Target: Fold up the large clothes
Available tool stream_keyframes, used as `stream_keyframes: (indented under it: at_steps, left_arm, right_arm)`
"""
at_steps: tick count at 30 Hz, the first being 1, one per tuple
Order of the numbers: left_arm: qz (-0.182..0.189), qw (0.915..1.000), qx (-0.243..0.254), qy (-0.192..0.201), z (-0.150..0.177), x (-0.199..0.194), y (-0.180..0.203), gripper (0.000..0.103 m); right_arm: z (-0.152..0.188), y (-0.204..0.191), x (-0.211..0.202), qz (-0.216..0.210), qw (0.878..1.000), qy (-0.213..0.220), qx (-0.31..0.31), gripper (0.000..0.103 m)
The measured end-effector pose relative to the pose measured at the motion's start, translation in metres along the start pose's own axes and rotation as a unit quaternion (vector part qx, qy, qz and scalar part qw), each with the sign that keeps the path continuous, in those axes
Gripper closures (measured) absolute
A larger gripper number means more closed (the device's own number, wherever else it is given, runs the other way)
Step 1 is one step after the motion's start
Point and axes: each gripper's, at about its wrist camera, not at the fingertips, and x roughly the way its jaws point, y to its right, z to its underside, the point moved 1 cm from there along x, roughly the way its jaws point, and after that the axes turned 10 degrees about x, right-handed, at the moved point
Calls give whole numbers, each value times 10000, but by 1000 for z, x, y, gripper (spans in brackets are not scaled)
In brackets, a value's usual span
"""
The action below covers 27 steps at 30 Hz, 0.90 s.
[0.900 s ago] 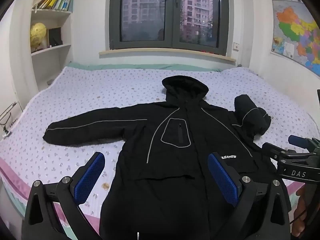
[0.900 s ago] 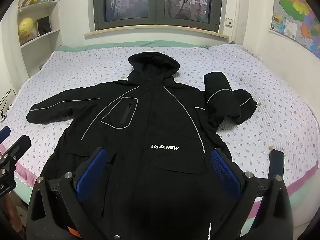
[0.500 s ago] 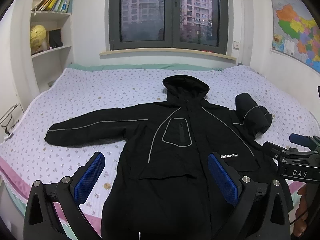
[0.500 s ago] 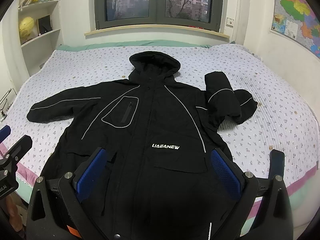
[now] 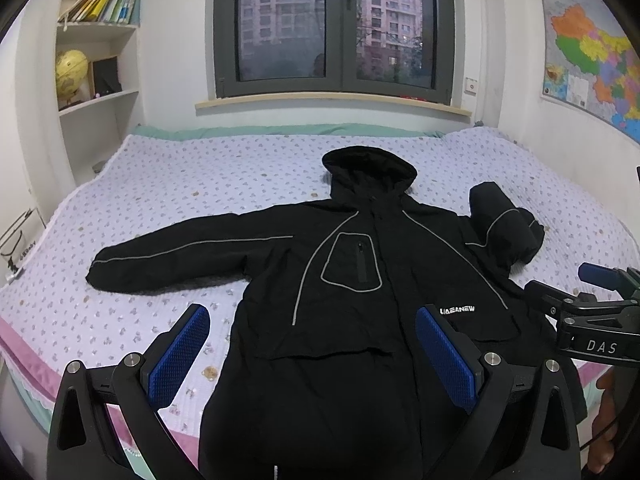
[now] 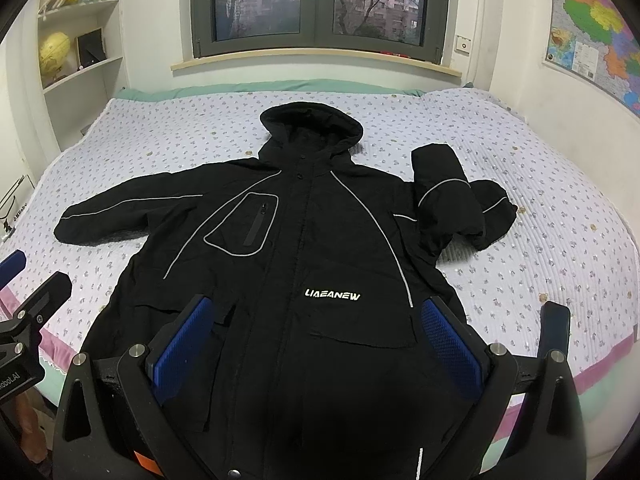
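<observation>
Nothing moved, black hooded jacket [image 6: 304, 248] spread flat, quilted floral bedspread [image 6: 520, 200]

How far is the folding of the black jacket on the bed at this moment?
Barely begun. Done: the black hooded jacket lies face up on the bed, with one sleeve already doubled back on itself. In hand: nothing; the left tool and right tool hover open above the hem. Left: the other sleeve is still stretched out, and the body and hood are unfolded.
</observation>
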Motion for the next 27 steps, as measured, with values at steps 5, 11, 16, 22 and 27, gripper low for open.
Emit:
stream_keyframes:
  at_steps: [5, 11, 16, 22, 27]
  left_arm:
    - [18, 10000, 34, -20, -3, 3, 4, 1]
    - [197, 9997, 28, -111, -13, 17, 18, 1]
    - [561, 9980, 13, -285, -27, 40, 43, 1]
    - [1255, 9904, 335, -469, -59, 87, 102, 1]
    - [1771, 9807, 352, -748, -93, 159, 154, 1]
  right_arm:
    - [-2, 4, 1, 15, 10000, 64, 68, 0]
    - [-9, 31, 7, 61, 9992, 293, 265, 0]
    - [-22, 61, 16, 285, 9990, 233, 236, 0]
    - [-56, 119, 32, 341, 9959, 701, 456, 0]
    - [-92, 204, 67, 595, 9875, 1015, 1046, 0]
